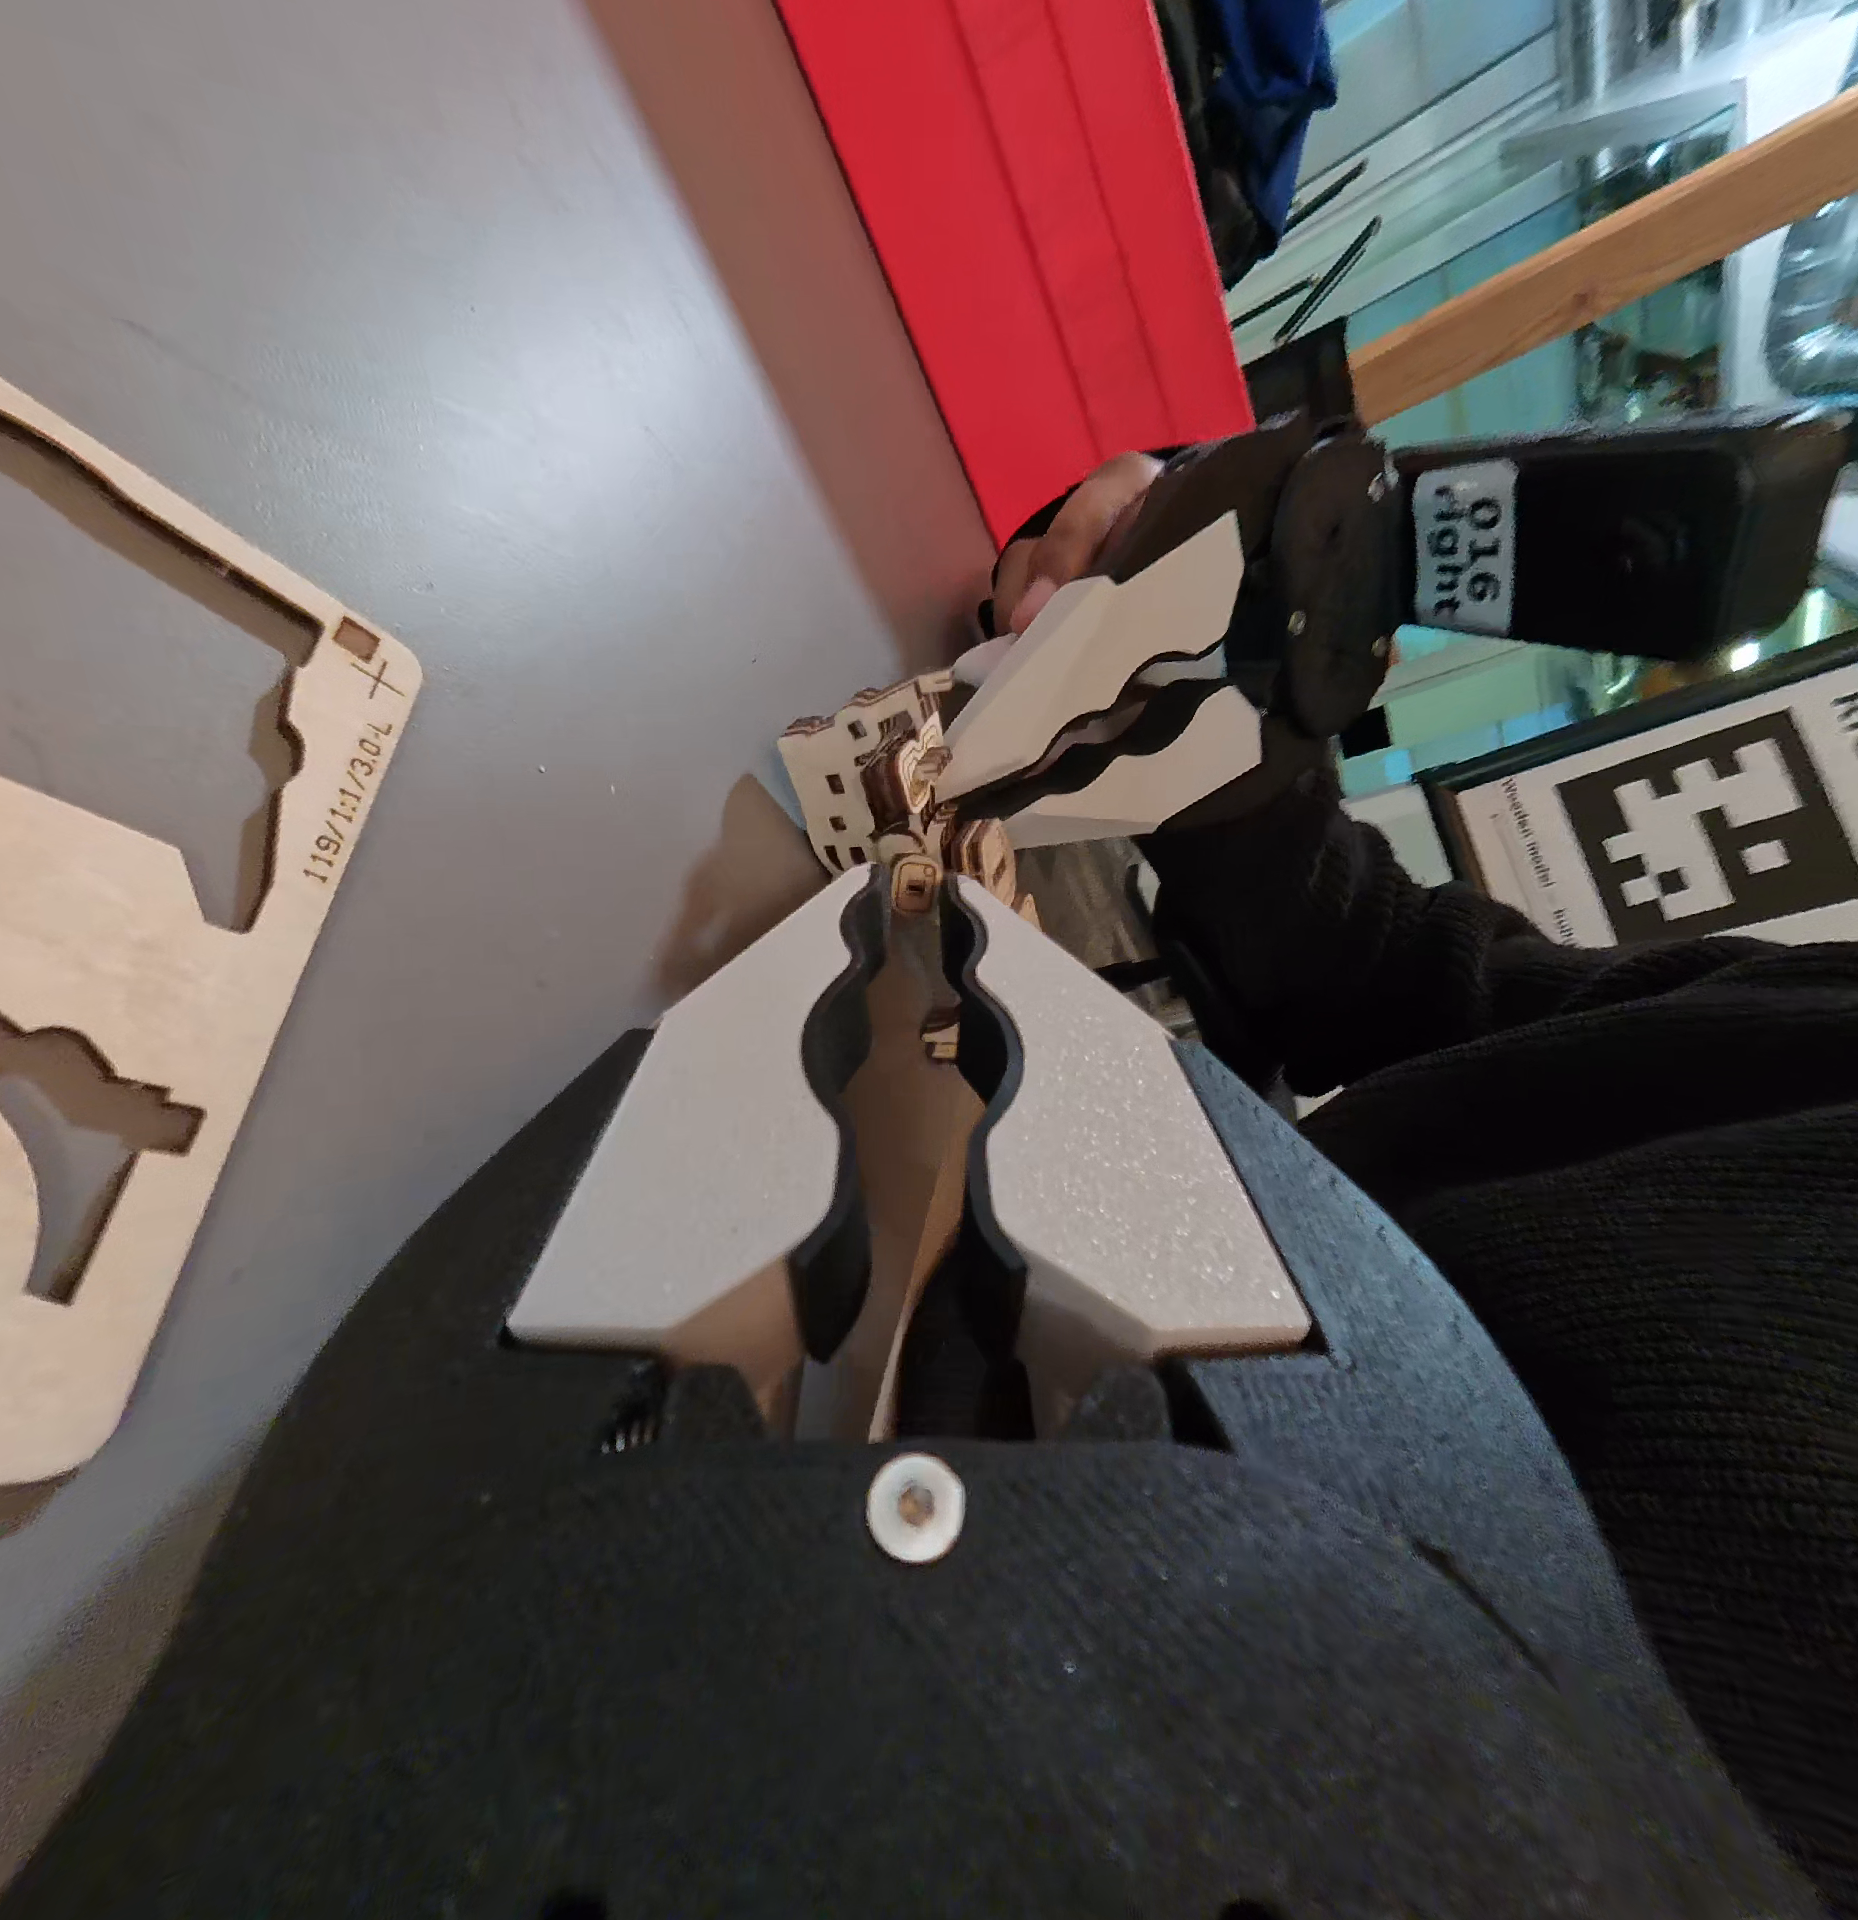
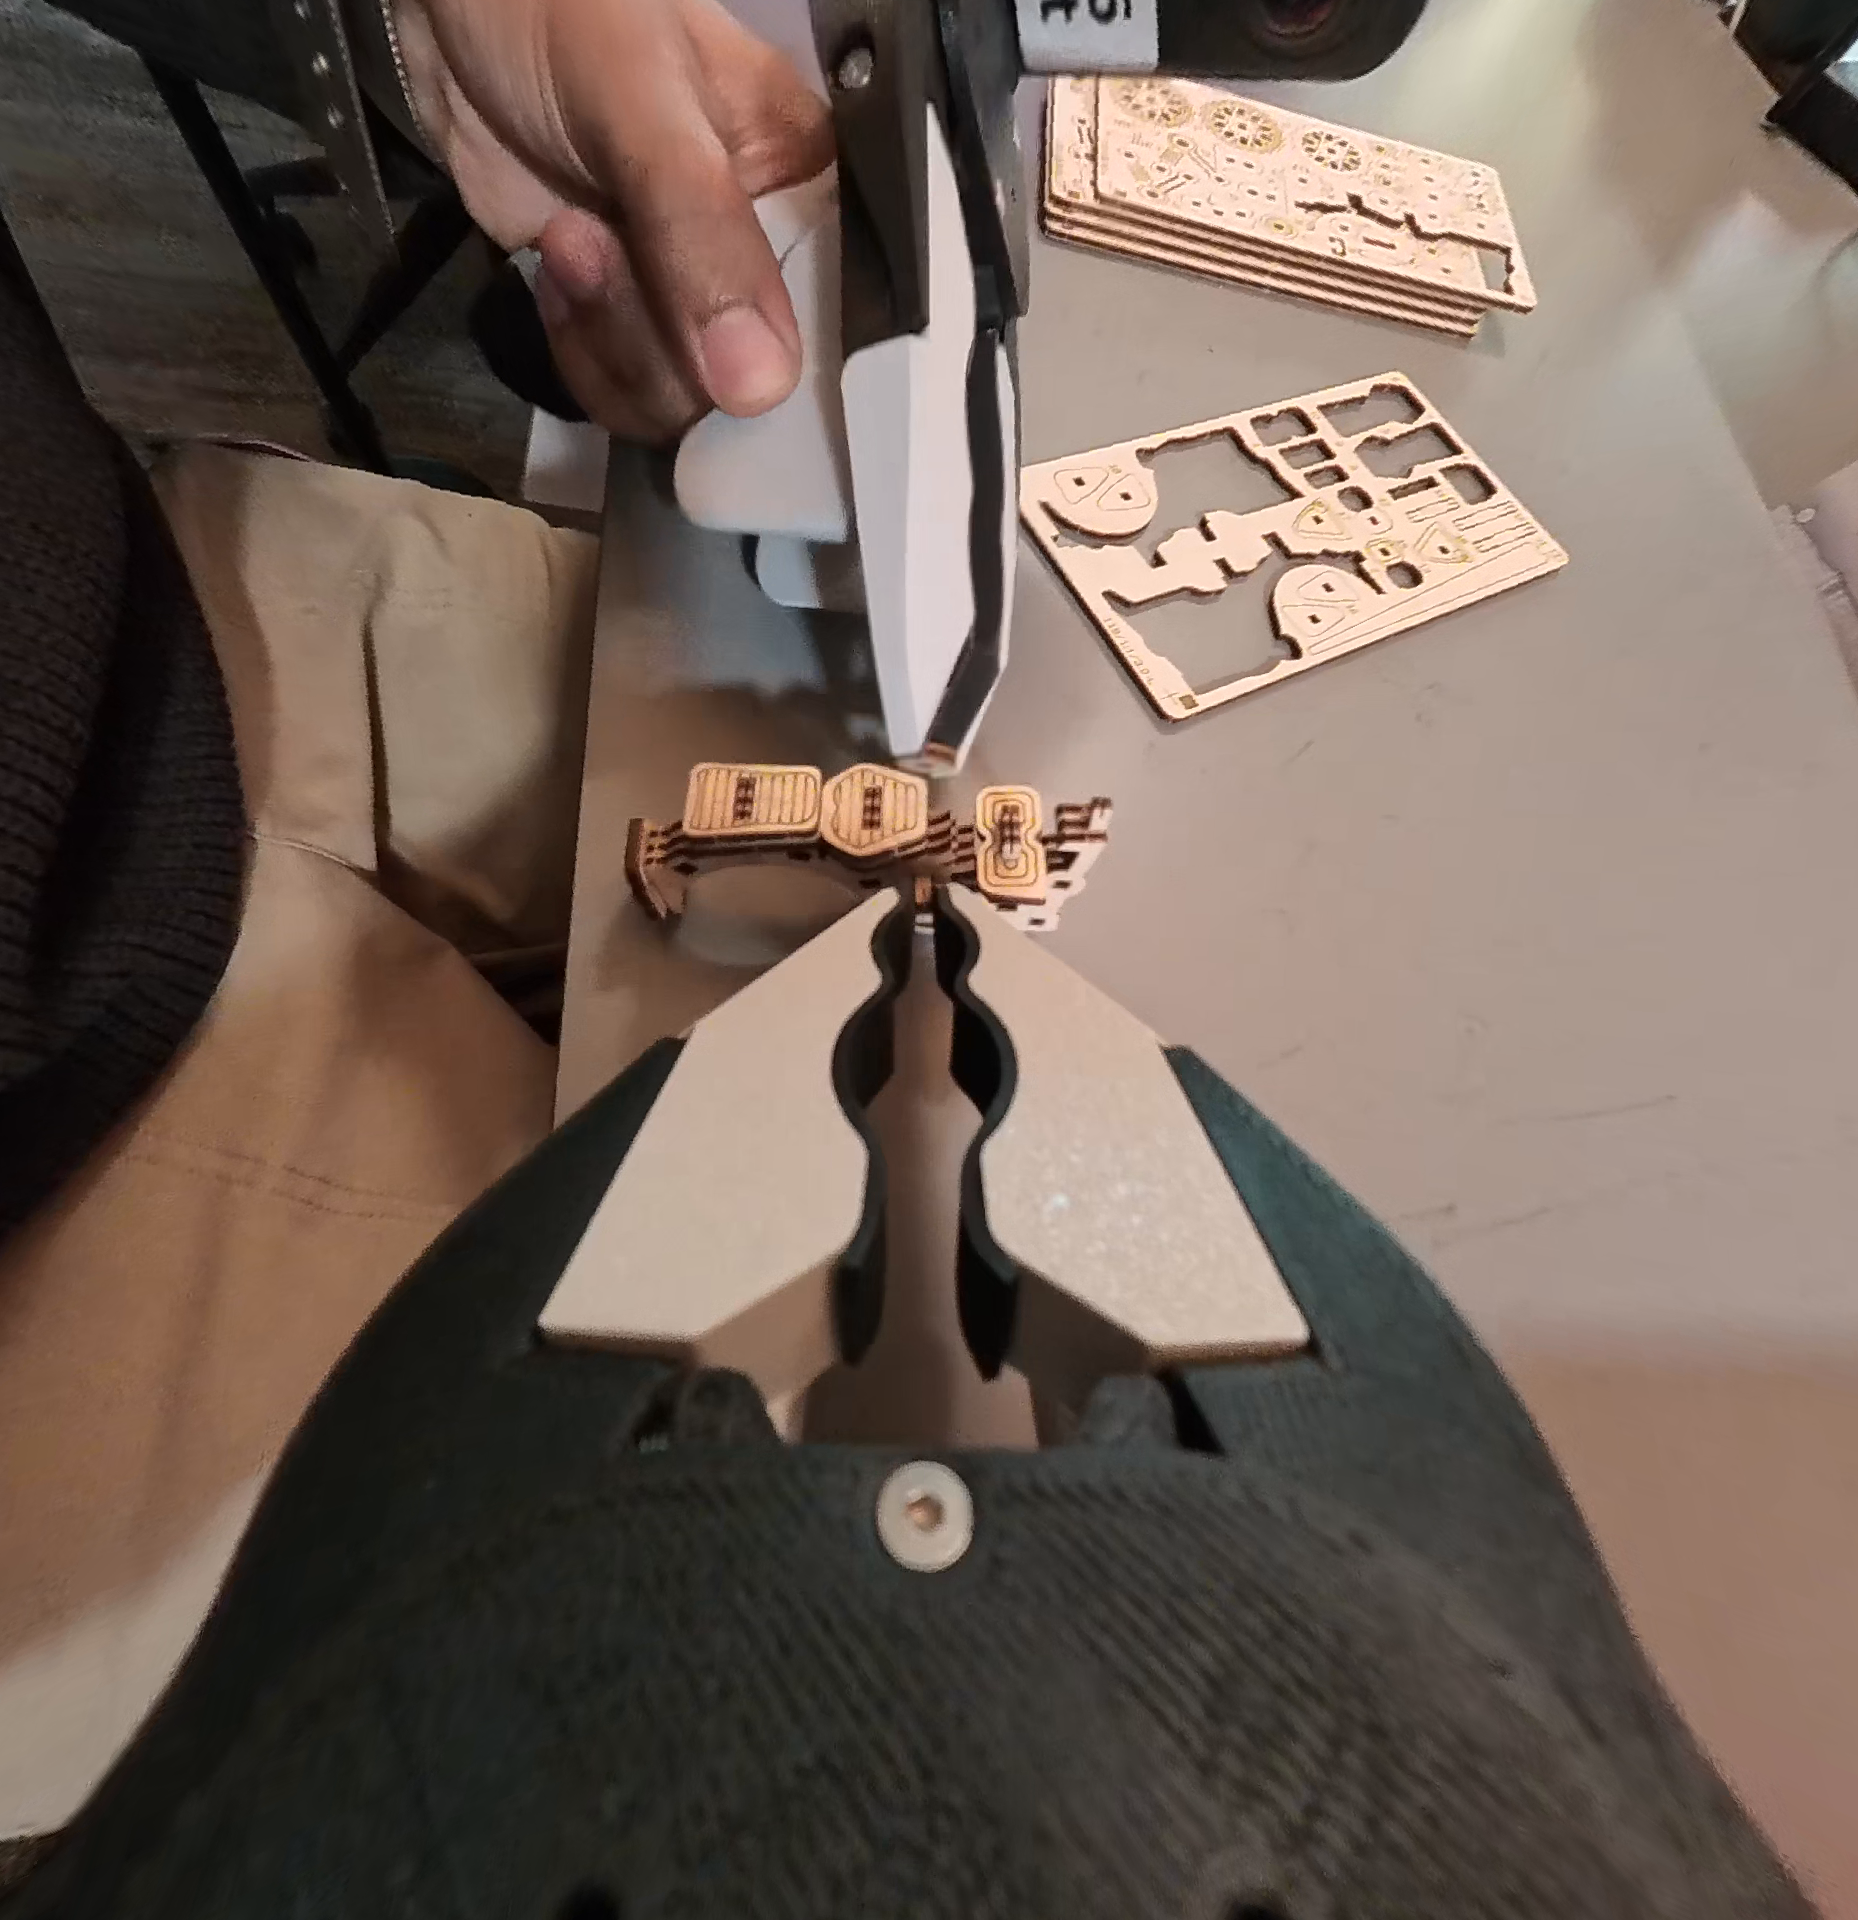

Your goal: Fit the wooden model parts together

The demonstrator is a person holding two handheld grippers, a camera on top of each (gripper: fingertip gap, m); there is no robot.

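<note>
The small wooden model (image 2: 863, 821), a partly built assembly with engraved plates, is held just above the grey table (image 2: 1424, 1039) near its edge. My right gripper (image 2: 920, 904) is shut on a small tab at the model's near side. My left gripper (image 2: 930, 764) comes down from above and pinches the model from the far side. In the left wrist view my left gripper (image 1: 909, 883) is shut on an engraved plate of the model (image 1: 863, 769), and my right gripper (image 1: 940, 792) grips it from the right. A hand (image 2: 644, 208) holds the left gripper.
A punched-out wooden parts sheet (image 2: 1289, 540) lies on the table to the right; it also shows in the left wrist view (image 1: 125, 831). A stack of uncut sheets (image 2: 1278, 197) lies behind it. A red panel (image 1: 1008, 260) and a marker card (image 1: 1714, 821) stand beyond. A person's lap (image 2: 281, 935) is left of the table edge. Both grippers' tips are close together, under 4 cm apart. The red panel (image 1: 1008, 260) is about 25 cm from both grippers' fingertips.
</note>
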